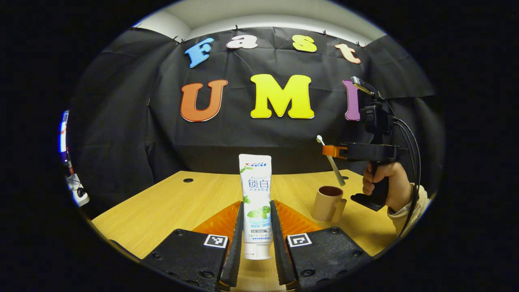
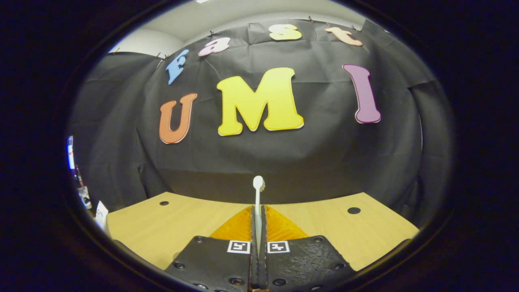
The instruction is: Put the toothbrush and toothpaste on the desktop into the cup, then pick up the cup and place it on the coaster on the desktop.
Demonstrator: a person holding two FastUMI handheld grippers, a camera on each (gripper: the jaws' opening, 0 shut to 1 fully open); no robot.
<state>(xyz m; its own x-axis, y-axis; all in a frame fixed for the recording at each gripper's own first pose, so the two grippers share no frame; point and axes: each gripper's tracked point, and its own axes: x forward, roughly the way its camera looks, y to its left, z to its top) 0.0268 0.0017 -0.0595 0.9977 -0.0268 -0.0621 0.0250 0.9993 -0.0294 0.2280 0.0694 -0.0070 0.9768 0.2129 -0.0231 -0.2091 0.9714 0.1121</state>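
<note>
On desktop (image 1: pixel 162 211), cup (image 1: pixel 329 202) (toothbrush (image 1: pixel 333 164) tip inside), toothpaste (image 1: pixel 255 202) clamped

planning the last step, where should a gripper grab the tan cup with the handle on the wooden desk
Grip the tan cup by its round wall just below the rim, coming in level from the side away from its handle. It stands upright on the wooden desk, and the handle juts from its right in the left gripper view.

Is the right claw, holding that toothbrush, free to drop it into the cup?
Probably yes: the right claw holds the toothbrush above the open cup, with nothing between them.
</note>
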